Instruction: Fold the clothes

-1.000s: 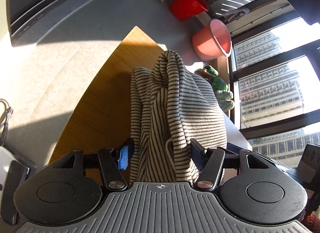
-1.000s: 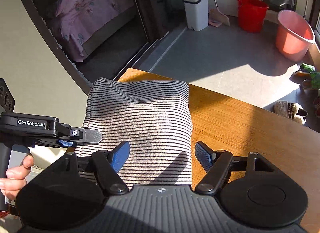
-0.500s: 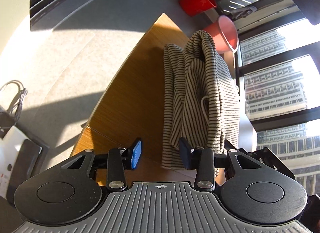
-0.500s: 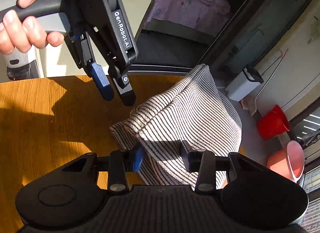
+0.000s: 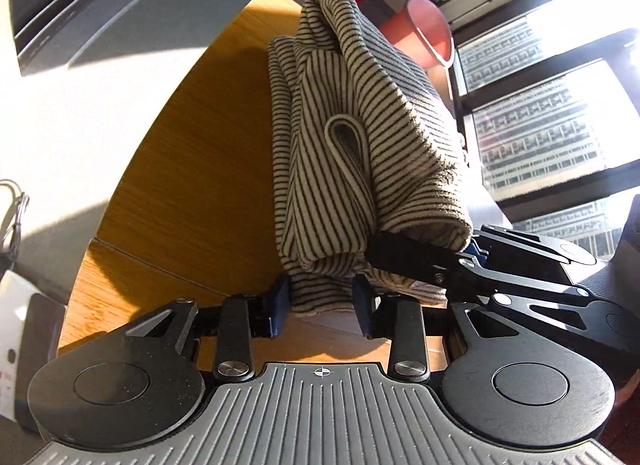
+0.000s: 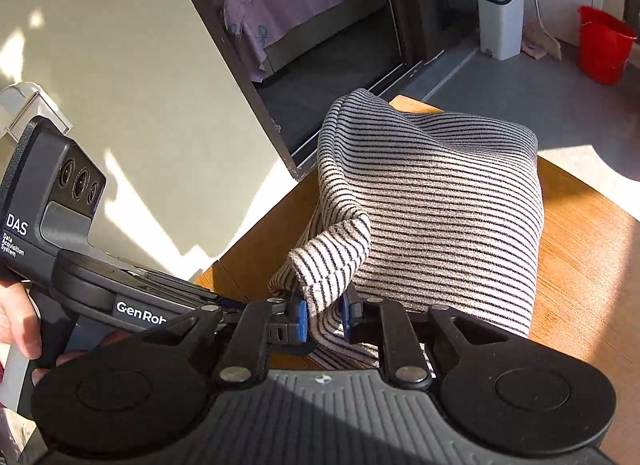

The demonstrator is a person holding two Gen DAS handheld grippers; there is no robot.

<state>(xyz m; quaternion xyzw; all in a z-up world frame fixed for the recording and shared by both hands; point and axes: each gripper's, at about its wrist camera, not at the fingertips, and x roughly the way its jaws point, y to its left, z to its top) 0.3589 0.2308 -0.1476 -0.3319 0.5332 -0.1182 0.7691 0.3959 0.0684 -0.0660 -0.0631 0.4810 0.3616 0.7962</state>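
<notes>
Closing on the near hem of a striped sweater [image 5: 344, 137], left tongs [image 5: 322, 303] with cloth between blue pads, right tongs [image 6: 323, 315] closing on a bunched corner beside them, sweater heaped on the wooden bench [image 5: 192, 185], red bucket [image 6: 604, 45] behind.

Right gripper [image 6: 323, 315] closing on the striped garment's [image 6: 432, 217] corner — apparently pinched — over the wooden table [image 6: 580, 265].

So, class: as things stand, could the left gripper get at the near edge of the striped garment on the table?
Probably yes. The left gripper already straddles the striped garment edge, jaws closing, cloth between them; the right gripper alongside leaves it room.
</notes>
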